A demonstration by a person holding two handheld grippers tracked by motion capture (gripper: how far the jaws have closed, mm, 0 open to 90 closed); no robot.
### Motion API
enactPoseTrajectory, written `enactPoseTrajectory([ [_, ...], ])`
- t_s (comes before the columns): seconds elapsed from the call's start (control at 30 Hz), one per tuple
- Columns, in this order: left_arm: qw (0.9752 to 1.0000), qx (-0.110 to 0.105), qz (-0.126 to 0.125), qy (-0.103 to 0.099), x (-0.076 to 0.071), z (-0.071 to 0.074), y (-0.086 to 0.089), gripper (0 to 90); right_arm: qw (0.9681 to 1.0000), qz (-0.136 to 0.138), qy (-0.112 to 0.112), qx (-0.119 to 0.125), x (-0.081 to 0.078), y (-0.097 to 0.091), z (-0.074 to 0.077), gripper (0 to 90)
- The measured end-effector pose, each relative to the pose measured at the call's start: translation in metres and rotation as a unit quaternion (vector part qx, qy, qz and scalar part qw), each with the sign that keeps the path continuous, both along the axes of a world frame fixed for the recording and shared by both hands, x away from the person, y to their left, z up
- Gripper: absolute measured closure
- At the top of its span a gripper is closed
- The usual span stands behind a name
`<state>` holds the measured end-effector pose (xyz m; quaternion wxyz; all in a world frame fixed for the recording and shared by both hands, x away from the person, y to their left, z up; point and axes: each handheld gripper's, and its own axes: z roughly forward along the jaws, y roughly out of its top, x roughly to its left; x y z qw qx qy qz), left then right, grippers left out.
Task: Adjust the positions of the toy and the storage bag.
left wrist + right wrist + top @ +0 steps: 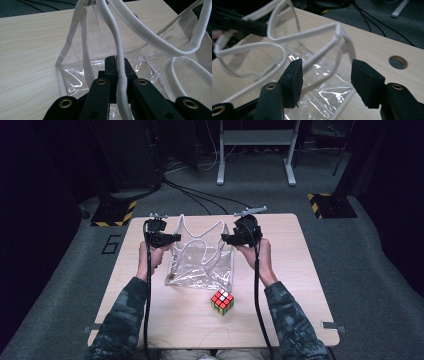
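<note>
A clear plastic tote bag (202,265) with white trim and white handles stands open in the middle of the wooden table (290,285). My left gripper (172,238) is at the bag's left top edge. In the left gripper view its jaws (117,62) are shut on a white handle strap (116,42) that runs up between them. My right gripper (225,239) is at the bag's right top edge. Its jaws (327,72) stand open, with the bag's white rim (322,53) passing between them close to the left pad (295,75), not pressed. A Rubik's cube (222,301) lies in front of the bag.
A round hole (398,62) is cut in the tabletop at the right in the right gripper view. Cables trail from both grippers down to the table's near edge. Beyond the table, grey floor holds a metal stand (255,150) and black-yellow striped bases (114,212).
</note>
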<state>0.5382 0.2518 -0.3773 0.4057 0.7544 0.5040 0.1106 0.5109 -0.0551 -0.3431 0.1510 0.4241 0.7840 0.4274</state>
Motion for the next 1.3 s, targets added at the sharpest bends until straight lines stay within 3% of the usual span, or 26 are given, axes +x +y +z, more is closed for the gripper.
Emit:
enactPoseTrajectory([
  [0.03,1.0,-0.001,0.002,0.0,0.0,0.0,0.0,87.8,1.0,0.0,0.0,-0.001,0.0,0.005,0.002,33.8],
  [0.2,1.0,-0.004,0.0,0.0,0.0,-0.001,0.001,87.7,0.9994,0.002,0.005,-0.033,-0.003,0.025,0.0,32.4],
  [0.3,1.0,0.0,-0.003,-0.002,0.0,-0.001,0.003,87.6,0.9988,0.005,0.021,-0.044,-0.002,0.03,-0.01,37.2],
  [0.4,1.0,-0.004,-0.002,-0.004,0.0,-0.002,0.005,87.5,0.9984,0.004,0.03,-0.049,-0.002,0.029,-0.019,49.4],
  [0.5,1.0,-0.004,0.0,-0.005,-0.001,-0.001,0.007,87.5,0.9986,0.001,0.026,-0.046,-0.002,0.025,-0.018,63.8],
  [0.57,1.0,-0.001,-0.004,-0.006,-0.001,-0.001,0.008,87.6,0.9981,-0.009,0.017,-0.059,-0.002,0.021,-0.017,73.8],
  [0.7,1.0,-0.002,-0.007,-0.007,-0.002,0.0,0.01,87.7,0.9976,-0.027,0.013,-0.062,0.003,0.008,-0.018,84.8],
  [0.83,0.9999,-0.004,-0.013,-0.007,-0.003,0.001,0.01,87.8,0.997,-0.046,0.009,-0.062,0.008,-0.005,-0.017,85.9],
  [1.0,0.9998,-0.004,-0.019,-0.007,-0.003,0.002,0.007,88.0,0.9944,-0.074,-0.015,-0.075,0.01,-0.024,-0.006,86.3],
  [1.3,0.9997,0.002,-0.023,-0.007,0.003,0.007,0.002,88.1,0.9907,-0.111,-0.01,-0.079,0.019,-0.05,0.001,86.4],
])
